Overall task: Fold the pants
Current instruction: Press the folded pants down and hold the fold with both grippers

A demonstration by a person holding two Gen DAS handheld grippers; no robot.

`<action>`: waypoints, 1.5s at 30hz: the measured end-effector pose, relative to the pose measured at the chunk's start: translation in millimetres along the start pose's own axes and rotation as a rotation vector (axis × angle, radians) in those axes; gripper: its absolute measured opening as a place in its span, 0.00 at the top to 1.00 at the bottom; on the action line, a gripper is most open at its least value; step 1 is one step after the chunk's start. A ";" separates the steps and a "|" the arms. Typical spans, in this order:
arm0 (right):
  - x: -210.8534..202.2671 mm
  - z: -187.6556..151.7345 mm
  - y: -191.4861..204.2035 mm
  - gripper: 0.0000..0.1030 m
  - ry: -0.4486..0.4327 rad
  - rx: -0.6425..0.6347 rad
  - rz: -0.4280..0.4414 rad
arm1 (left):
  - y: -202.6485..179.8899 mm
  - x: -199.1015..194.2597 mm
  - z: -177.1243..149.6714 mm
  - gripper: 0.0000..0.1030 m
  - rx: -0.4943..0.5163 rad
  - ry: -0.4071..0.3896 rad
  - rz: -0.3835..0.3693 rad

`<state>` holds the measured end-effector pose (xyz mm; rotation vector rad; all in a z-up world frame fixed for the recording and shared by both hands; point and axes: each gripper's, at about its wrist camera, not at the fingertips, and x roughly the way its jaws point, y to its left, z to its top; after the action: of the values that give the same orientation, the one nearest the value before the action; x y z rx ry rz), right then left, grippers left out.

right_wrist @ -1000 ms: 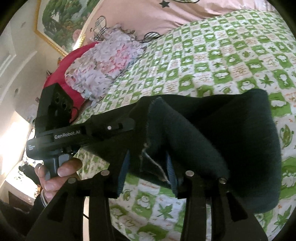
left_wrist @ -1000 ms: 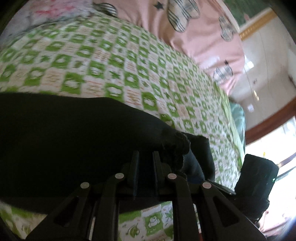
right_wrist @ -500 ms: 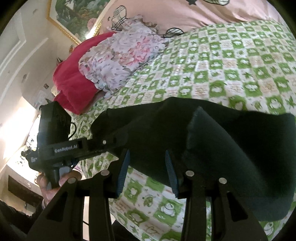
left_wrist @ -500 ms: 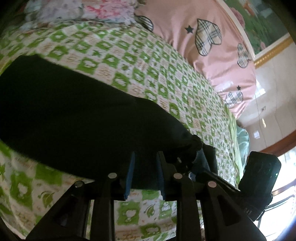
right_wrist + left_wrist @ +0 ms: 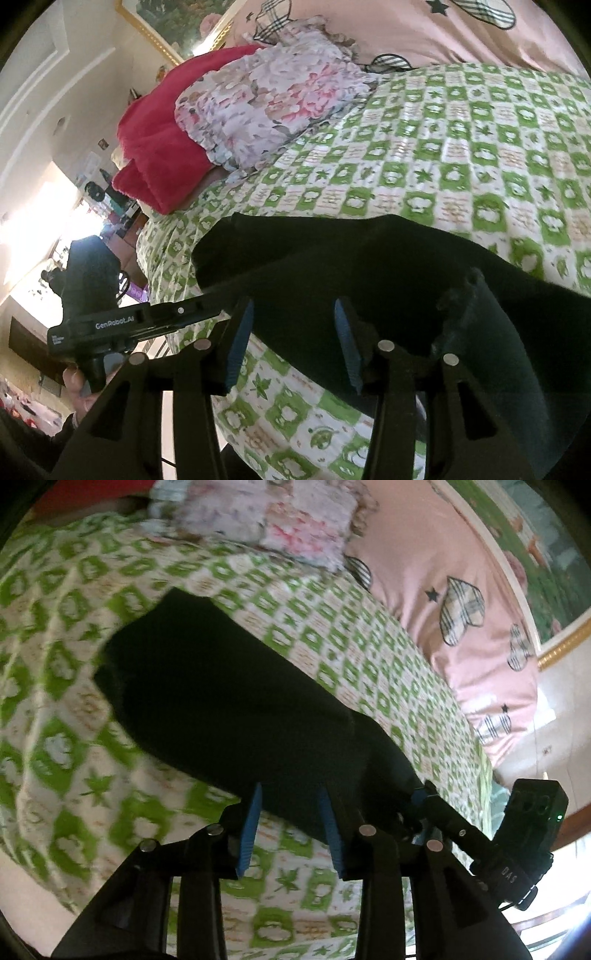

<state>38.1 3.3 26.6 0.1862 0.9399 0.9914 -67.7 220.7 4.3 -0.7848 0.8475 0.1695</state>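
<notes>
Both hand-held grippers, left and right, stand released at the near edge of the dark pants, which apparently lie folded on the bed, long axis running ahead-left.

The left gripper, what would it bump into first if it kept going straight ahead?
Most likely the black pants. The left gripper is open, and the dark cloth lies right past its blue fingertips, on the green checked bedsheet. How close is hard to judge.
</notes>
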 end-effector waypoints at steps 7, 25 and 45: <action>14.6 12.5 11.9 0.54 0.028 -0.046 0.014 | 25.9 -14.1 4.3 0.61 -0.064 -0.040 0.070; 65.5 49.2 40.6 0.52 0.099 -0.164 0.045 | 71.3 -7.8 21.9 0.55 -0.209 -0.047 0.116; 194.4 119.4 61.9 0.48 0.377 -0.388 0.110 | 100.0 8.6 38.2 0.52 -0.305 -0.053 0.103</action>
<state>128.2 221.6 17.3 -0.2879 1.0632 1.3180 -81.8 316.6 -42.0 -1.0176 0.8222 0.4164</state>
